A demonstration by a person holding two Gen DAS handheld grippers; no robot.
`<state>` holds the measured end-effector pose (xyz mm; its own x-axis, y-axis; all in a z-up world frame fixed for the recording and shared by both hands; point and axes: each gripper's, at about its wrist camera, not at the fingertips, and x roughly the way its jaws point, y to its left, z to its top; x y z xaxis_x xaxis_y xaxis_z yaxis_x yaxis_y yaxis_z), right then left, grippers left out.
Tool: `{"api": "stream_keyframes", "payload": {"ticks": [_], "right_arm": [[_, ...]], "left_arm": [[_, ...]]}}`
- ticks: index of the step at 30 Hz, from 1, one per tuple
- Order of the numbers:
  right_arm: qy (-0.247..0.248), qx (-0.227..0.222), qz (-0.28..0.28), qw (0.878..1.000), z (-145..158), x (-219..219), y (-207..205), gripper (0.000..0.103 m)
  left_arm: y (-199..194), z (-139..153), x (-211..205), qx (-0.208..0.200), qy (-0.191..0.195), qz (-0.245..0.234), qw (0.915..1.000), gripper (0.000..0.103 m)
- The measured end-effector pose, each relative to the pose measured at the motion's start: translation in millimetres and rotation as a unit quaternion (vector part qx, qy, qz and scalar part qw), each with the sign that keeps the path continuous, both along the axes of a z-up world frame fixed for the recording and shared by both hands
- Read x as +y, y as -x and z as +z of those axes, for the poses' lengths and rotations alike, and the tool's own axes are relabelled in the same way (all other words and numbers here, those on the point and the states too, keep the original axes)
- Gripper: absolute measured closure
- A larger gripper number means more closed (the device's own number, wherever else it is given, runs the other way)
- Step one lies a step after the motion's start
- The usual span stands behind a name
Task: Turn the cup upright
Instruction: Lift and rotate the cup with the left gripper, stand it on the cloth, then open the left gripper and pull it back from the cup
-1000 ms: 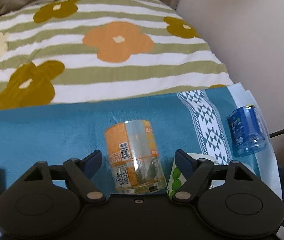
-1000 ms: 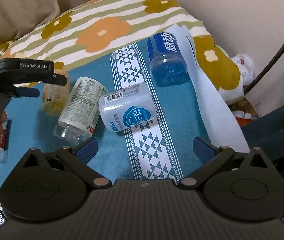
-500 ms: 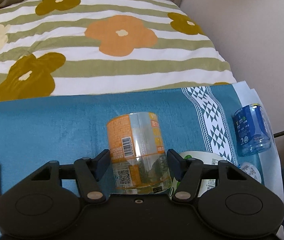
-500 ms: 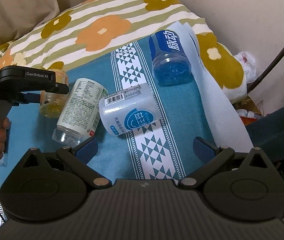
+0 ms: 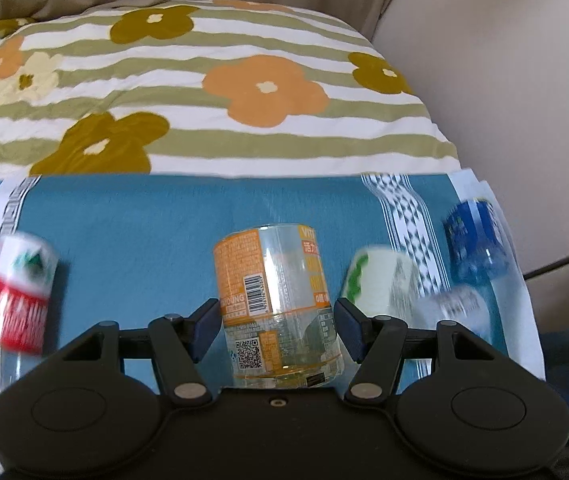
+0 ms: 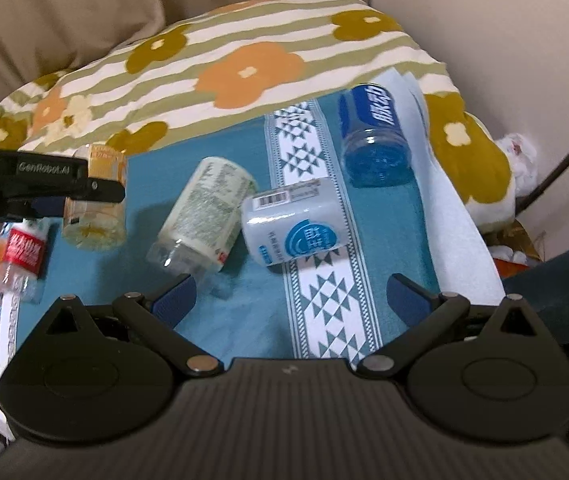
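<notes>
An orange-labelled clear cup [image 5: 272,300] is showing a barcode. The teal cloth [image 6: 244,300] is carrying a white triangle band; at twelve o'clock, the bedspread [image 5: 204,92] is wearing olive stripes and orange flowers.

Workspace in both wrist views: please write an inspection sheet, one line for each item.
Surface: teal cloth with a white patterned band, over a flowered bedspread.
Job's things: orange-labelled cup, between the left gripper's pads.
Clutter: green-labelled cup, pale blue cup, dark blue cup, red-labelled bottle, all on their sides.
Grippers: left gripper shut on the cup; right gripper open.
Cables: dark cable, at right.
Surroundings: beige wall.
</notes>
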<state>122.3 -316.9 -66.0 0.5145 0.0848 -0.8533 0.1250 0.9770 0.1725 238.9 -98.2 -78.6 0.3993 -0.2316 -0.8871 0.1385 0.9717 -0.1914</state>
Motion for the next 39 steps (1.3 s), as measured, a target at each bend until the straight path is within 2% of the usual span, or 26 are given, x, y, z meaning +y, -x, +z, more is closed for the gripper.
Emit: {"api": "stream_keyframes", "payload": {"ticks": [6, 12, 22, 28, 30, 31, 33, 39], "right_arm": [[0.001, -0.003, 0.034, 0.999, -0.8, 8.7, 16.7, 0.000], [0.003, 0.002, 0.056, 0.998, -7.4, 13.6, 32.0, 0.000], [-0.001, 0.017, 0.055, 0.998, -27.9, 13.1, 50.3, 0.000], [-0.007, 0.023, 0.052, 0.998, -33.4, 12.3, 55.6, 0.000], [-0.007, 0.022, 0.051, 0.998, -32.8, 12.2, 56.0, 0.000], [-0.007, 0.021, 0.050, 0.998, -33.2, 12.1, 56.0, 0.000], [-0.007, 0.019, 0.049, 0.999, -32.8, 11.6, 56.6, 0.000], [-0.008, 0.011, 0.044, 0.999, -25.7, 8.7, 60.4, 0.000]], "left_arm": [[47.2, -4.4, 8.1, 0.020, -0.007, 0.004, 0.9998, 0.037], [78.4, -26.8, 6.8, 0.038, -0.025, -0.008, 0.9989, 0.037], [95.8, -46.2, -2.4, 0.038, -0.061, -0.043, 0.9965, 0.037], [99.5, -53.6, -2.8, 0.040, -0.064, -0.049, 0.9959, 0.036], [99.2, -53.8, -4.7, 0.038, -0.065, -0.054, 0.9957, 0.032], [99.0, -53.5, -5.5, 0.036, -0.067, -0.054, 0.9956, 0.019], [99.9, -51.4, -5.1, 0.027, -0.069, -0.049, 0.9960, 0.009], [103.3, -44.1, -1.8, 0.025, -0.063, -0.037, 0.9970, 0.008]]}}
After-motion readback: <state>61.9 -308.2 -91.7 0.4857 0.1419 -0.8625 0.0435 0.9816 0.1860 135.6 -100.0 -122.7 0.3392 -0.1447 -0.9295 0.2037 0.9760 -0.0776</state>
